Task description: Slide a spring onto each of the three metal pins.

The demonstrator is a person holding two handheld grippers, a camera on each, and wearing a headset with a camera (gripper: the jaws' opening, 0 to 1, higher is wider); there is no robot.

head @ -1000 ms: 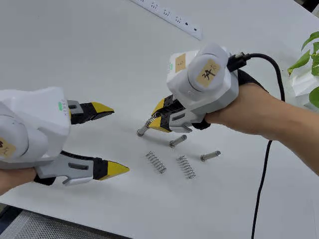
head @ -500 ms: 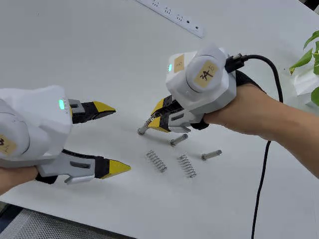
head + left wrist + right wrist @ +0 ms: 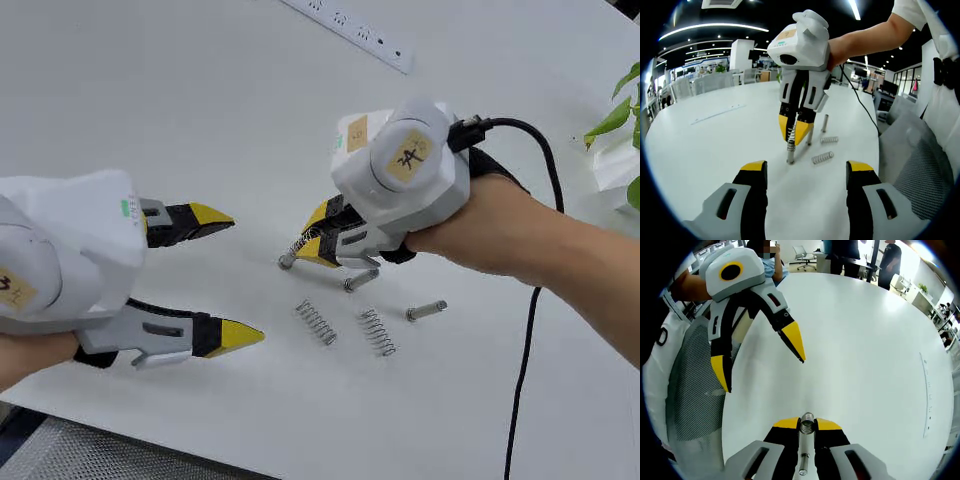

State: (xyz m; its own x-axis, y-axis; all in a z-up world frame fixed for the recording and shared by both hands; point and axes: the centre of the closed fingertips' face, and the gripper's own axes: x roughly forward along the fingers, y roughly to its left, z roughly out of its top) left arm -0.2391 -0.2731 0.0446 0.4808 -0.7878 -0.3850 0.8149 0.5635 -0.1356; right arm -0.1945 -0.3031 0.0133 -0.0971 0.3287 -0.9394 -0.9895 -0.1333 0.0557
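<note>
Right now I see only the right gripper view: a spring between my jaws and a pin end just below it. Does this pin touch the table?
Observer: Yes. In the left gripper view the pin stands tilted with its lower end on the table, and the right gripper holds the spring on its upper part.
Operator: How many springs lie free?
Observer: Two loose springs lie on the table in the head view.
Operator: And the other pins?
Observer: Two bare pins lie flat near those springs, with no spring on either.
</note>
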